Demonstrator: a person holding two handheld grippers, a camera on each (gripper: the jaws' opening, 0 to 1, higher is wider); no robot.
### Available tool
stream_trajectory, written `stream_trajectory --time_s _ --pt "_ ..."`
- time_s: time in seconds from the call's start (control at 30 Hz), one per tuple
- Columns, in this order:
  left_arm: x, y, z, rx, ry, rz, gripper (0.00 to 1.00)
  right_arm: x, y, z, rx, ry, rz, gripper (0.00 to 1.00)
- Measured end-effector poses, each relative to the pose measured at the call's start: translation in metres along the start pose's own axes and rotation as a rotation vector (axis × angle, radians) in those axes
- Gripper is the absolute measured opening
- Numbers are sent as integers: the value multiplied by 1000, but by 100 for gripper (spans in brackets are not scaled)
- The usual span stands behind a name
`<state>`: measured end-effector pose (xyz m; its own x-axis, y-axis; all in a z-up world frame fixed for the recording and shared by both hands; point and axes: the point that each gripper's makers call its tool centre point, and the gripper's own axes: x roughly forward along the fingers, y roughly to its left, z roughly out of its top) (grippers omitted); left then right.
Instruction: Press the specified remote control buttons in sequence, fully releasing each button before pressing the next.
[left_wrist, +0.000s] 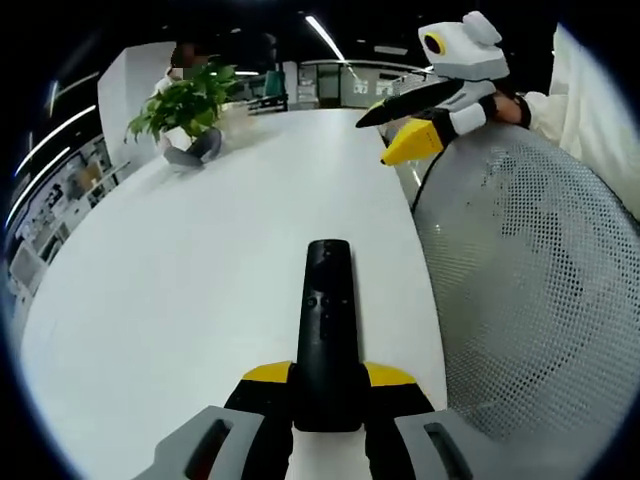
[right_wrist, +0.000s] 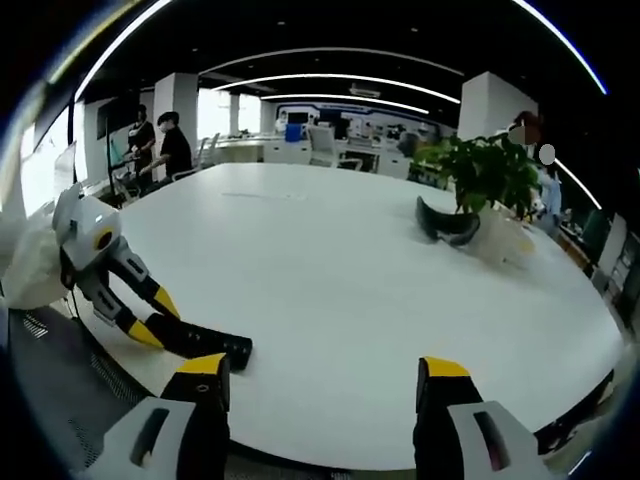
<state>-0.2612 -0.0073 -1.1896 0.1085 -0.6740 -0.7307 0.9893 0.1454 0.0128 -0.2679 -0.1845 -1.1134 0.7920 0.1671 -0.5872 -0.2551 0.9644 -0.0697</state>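
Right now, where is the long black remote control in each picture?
Left gripper view: the long black remote control sits bottom centre, clamped between the left gripper jaws.
Right gripper view: lower left, its tip pokes over the table edge.
Shared landmark: the leafy green potted plant.

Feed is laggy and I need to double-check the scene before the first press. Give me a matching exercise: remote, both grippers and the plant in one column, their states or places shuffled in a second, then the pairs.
Column one:
1. remote control
2. right gripper
3. left gripper
4. potted plant

Column two:
A. fingers apart, holding nothing
B. standing on the far part of the white table
C. shut on the black handset
D. gripped at its near end, lying over the table's edge

Pairs: 1-D, 2-A, 3-C, 4-B
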Motion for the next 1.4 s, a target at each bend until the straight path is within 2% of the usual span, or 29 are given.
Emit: stream_trajectory --time_s 0.33,0.83,1.4 --pt "-1 24 -4 -9 20 4 25 1 1 -2 -3 12 6 70" --pt "0 58 -6 -39 62 21 25 1 1 -2 6 12 4 70" --pt "2 90 -6 -28 106 39 25 1 1 -3 8 17 9 68"
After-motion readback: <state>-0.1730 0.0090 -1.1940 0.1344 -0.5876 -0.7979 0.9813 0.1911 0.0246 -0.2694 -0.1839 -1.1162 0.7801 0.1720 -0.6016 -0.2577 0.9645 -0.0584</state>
